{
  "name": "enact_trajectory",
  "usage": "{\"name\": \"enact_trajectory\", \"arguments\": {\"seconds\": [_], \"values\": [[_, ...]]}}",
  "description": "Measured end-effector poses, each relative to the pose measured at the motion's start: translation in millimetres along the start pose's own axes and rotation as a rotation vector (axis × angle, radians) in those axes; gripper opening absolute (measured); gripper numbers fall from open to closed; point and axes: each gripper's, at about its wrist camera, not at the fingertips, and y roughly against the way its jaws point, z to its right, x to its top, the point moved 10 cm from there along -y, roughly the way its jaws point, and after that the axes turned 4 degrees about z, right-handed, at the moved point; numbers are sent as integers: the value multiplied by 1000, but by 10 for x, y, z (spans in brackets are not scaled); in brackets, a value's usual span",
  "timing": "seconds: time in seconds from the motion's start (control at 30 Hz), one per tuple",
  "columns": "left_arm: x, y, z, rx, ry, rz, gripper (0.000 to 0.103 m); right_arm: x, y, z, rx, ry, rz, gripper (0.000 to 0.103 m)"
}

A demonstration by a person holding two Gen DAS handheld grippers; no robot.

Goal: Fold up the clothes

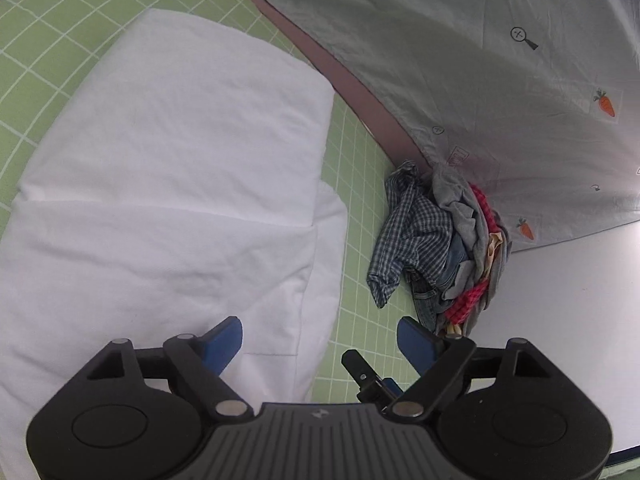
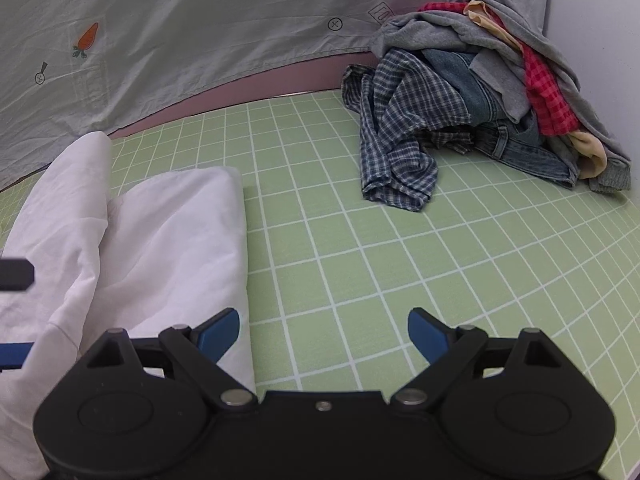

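Both tools empty, blue pads apart: left tool [image 1: 320, 344] over the white cotton garment [image 1: 168, 184], half-folded on the green gridded bench [image 2: 360, 264]; right tool [image 2: 324, 332] beside its right edge. We should pinch both near corners together, fold evenly.

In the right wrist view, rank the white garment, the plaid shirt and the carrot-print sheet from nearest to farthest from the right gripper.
1. White garment, partly folded, just left of the right gripper.
2. Plaid shirt, ahead to the right, at the pile's front.
3. Carrot-print sheet, hanging along the back.
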Motion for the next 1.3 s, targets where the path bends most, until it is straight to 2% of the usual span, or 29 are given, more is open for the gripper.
{"name": "enact_trajectory", "arguments": {"seconds": [0.1,0.2,0.33,0.43,0.5,0.7,0.73,0.8,0.83,0.87,0.9,0.97,1.17,1.2,1.3], "values": [[195,176,-92,70,-7,68,85,75,26,-115,21,10,18,92],[370,356,-374,186,-4,122,85,140,52,-236,81,-36,25,91],[502,600,-832,308,34,156,85,220,21,-547,273,-140,-11,90],[478,736,-1111,325,119,153,85,175,-78,-830,421,-240,-86,76],[446,776,-1240,329,164,149,85,90,-156,-1015,492,-281,-136,62],[300,758,-1430,344,190,106,85,-153,-287,-1506,670,-349,-261,58],[281,742,-1442,346,189,98,85,-206,-307,-1566,666,-345,-268,57],[265,730,-1448,344,186,91,85,-274,-335,-1665,675,-349,-283,38],[263,726,-1449,343,183,90,85,-270,-324,-1684,701,-382,-287,32],[285,731,-1437,347,173,97,85,-262,-309,-1700,727,-415,-290,19],[308,737,-1425,351,164,105,85,-240,-271,-1709,756,-443,-283,11],[366,771,-1379,370,126,126,85,-141,-137,-1727,812,-455,-238,8],[485,809,-1093,366,-29,162,85,200,348,-1508,938,-586,-77,7],[484,787,-1048,367,-56,159,85,218,417,-1398,938,-605,-44,7],[437,656,-980,377,-112,119,85,146,457,-1002,806,-543,37,7]]}}
